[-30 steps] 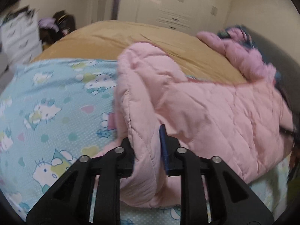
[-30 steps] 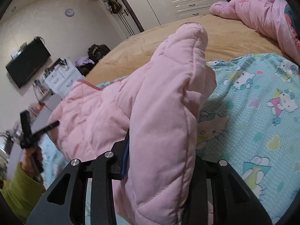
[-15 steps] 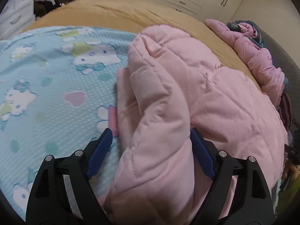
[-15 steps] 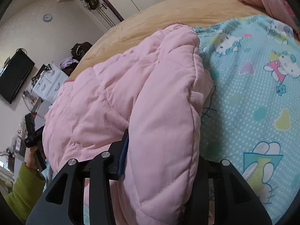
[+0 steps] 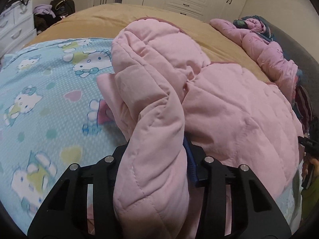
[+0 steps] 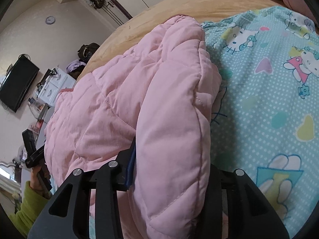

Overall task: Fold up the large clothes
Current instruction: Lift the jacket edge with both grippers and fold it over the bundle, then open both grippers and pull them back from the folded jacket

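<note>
Lying bunched on cartoon sheet (image 5: 49, 99), puffy pink quilted jacket (image 5: 229, 107), thick rolled edge

One pink quilted jacket (image 5: 229, 107) fills the middle of the left wrist frame. One blue cartoon-print sheet (image 5: 45, 103) lies at left and one tan blanket (image 5: 103, 18) across the top. One second pink garment (image 5: 265, 55) sits at upper right. In the right wrist frame, one wall clock (image 6: 50, 20) and one black television (image 6: 17, 84) hang at left.
</note>
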`<state>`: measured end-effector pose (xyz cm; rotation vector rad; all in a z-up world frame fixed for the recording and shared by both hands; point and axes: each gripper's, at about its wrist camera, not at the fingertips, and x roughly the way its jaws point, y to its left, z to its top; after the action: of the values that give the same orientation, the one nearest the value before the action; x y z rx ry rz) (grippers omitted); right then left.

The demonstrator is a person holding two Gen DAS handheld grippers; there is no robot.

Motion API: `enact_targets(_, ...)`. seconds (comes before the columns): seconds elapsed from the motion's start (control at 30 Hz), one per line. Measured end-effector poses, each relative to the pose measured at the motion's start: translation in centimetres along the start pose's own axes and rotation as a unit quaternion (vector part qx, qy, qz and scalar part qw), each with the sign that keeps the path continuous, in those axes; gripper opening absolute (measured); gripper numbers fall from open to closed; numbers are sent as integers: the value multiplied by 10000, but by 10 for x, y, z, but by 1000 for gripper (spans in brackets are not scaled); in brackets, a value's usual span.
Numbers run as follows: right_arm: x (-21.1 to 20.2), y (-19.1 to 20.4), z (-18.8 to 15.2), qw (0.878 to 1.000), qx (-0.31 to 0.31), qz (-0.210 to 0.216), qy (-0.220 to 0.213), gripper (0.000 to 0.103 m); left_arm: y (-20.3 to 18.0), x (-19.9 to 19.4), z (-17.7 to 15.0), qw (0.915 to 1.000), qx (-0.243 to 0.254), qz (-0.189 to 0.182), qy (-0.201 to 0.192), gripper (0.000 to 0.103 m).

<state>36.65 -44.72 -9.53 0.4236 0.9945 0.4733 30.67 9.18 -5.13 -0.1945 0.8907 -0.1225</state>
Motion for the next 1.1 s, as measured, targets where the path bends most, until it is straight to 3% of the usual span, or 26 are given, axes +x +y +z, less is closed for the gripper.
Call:
enact_targets(0.23, -30, 12, -32, 9993, -313, -90, 199, 37, -8, -40, -29, 10000, 47, 23, 48, 34)
enact_targets(0.4, -34, 4, -47, 9997, -178, -86, 159, 40, -3, -42, -41, 9999, -8, 95, 81, 36)
enact_targets(0.47, -32, 3, -47, 9995, -111, -263, 121, 49, -1, -41, -41, 9999, -58, 108, 87, 36)
enact_targets(0.63, -36, 13, -50, 9950, -149, -987, -63, 84, -2, -39, -40, 9997, -44, 210, 148, 38)
enact_targets(0.77, -47, 23, -58, 9881, -87, -1485, -395, 94, -2, -39, -39, 9995, 15, 282, 162, 43)
enact_targets(0.93, -78, 35, -64, 9795, -70, -1765, -967, 99, -4, -44, -38, 9989, 180, 431, 86, 58)
enact_targets(1.1, -113, 70, -72, 9738, -301, -1784, -1380, 99, -3, -57, -35, 9976, 231, 659, -25, 88)
